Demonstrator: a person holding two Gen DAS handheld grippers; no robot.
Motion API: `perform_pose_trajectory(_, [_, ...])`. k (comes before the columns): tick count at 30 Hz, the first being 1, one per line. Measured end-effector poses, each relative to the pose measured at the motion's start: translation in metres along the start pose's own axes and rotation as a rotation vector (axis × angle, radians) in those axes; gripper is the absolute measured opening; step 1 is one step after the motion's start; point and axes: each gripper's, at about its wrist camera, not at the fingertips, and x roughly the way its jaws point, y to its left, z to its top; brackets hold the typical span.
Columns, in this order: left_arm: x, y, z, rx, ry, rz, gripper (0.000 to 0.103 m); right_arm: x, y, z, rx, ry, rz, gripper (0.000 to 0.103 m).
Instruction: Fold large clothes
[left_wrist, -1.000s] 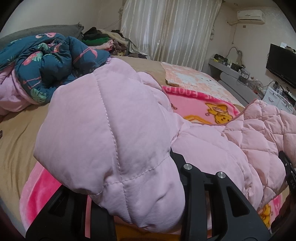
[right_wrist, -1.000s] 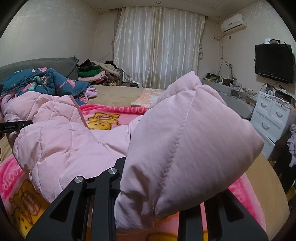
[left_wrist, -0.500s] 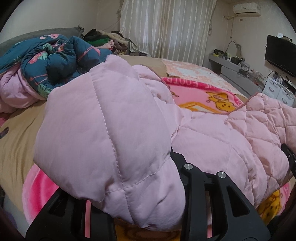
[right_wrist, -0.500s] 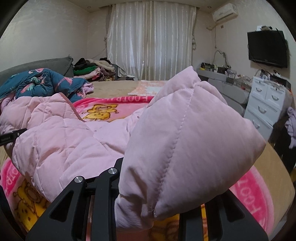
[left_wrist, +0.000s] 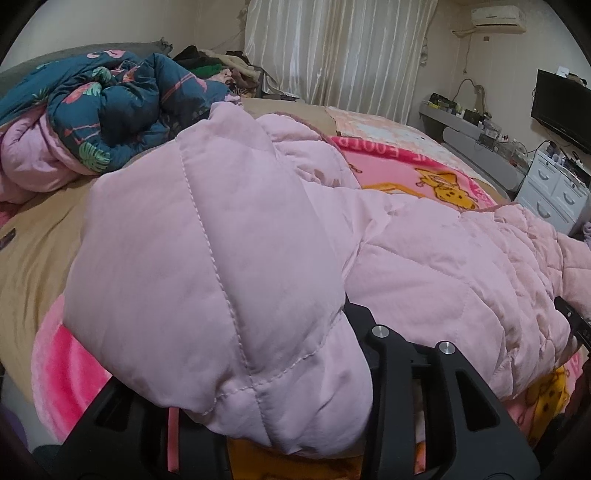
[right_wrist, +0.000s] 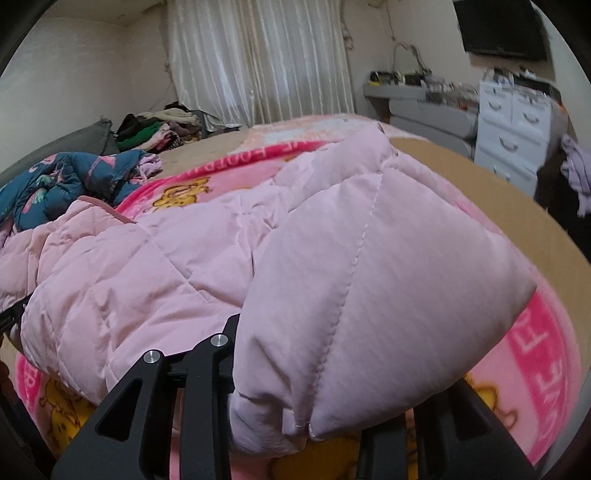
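Both tools pinch padded corners of the pink quilted coat (left_wrist: 424, 258): the left tool (left_wrist: 280, 424) and the right tool (right_wrist: 314, 424) each have their fingers pressed onto a thick fold. The coat sags between them over the pink cartoon blanket (right_wrist: 546, 354) on the bed. Keeping both corners level and evenly spaced should lay a straight fold.

Colours and patterns, bed items

Pale pink quilted jacket (left_wrist: 229, 266); hot-pink blanket (right_wrist: 546, 354) with yellow cartoon bears; teal flamingo-and-leaf duvet (left_wrist: 110, 107); tan sheet (left_wrist: 33, 251).
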Motion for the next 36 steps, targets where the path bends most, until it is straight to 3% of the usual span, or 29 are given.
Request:
perform_pose_trajectory(7, [0.002,0.003,-0.005,-0.011,0.008,-0.007,0.031,0.008,-0.008,-0.006,0.083,0.048,0.014,0.039])
perform_pose_trajectory(10, [0.003,0.006,-0.008,-0.025,0.016,-0.015,0.033,0.008,-0.018,-0.009,0.161,0.076,0.037,0.052])
perform_pose_trajectory(12, [0.004,0.007,-0.009,-0.032,0.023,-0.02,0.034,0.006,-0.025,-0.012,0.19,0.084,0.038,0.068])
perform_pose_trajectory(15, [0.004,0.009,-0.011,-0.045,0.03,-0.027,0.035,0.001,-0.032,-0.017,0.226,0.099,0.035,0.083])
perform_pose_trajectory(21, [0.006,0.02,-0.016,-0.091,0.045,-0.048,0.042,-0.009,-0.033,-0.026,0.23,0.111,-0.013,0.095])
perform_pose_trajectory(25, [0.007,0.022,-0.024,-0.091,0.052,-0.049,0.046,-0.014,-0.037,-0.03,0.249,0.122,-0.033,0.097])
perform_pose_trajectory(36, [-0.02,0.045,-0.038,-0.15,0.081,-0.066,0.087,-0.051,-0.038,-0.04,0.229,0.069,-0.06,0.098])
